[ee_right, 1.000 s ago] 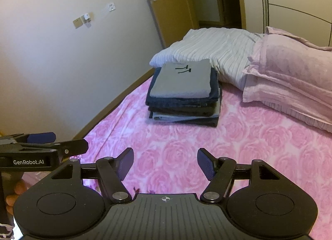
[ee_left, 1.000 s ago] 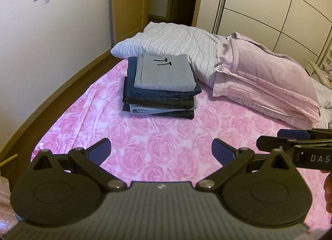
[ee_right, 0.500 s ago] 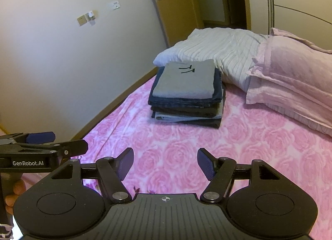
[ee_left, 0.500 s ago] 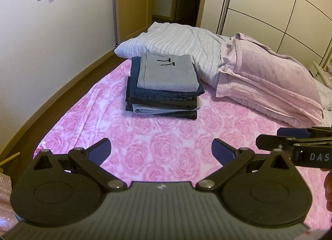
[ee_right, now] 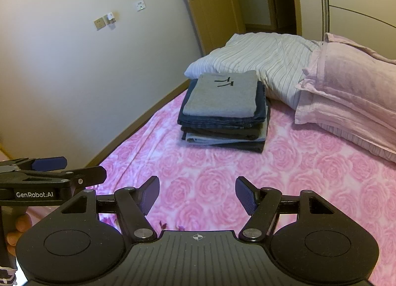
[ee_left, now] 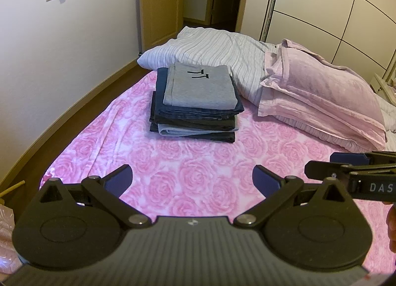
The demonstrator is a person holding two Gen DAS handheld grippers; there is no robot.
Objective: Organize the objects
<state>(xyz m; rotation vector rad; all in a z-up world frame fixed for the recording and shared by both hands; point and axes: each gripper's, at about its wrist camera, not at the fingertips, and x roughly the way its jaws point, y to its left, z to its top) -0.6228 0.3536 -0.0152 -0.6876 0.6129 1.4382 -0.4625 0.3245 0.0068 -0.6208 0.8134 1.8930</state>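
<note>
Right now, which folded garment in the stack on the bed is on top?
The grey one with black markings lies on top of the stack. The garments under it are dark blue denim and darker layers, with one pale blue piece near the bottom.

Looks like I'm in somebody's bedroom at home. There's a bed (ee_left: 203, 162) with a pink rose-print cover, a pink pillow (ee_left: 321, 103), a striped duvet (ee_left: 222, 48) bunched up, a wooden door (ee_left: 158, 6) with a lever handle, and big cream panels (ee_left: 334, 1) that I think are a sliding wardrobe.
</note>
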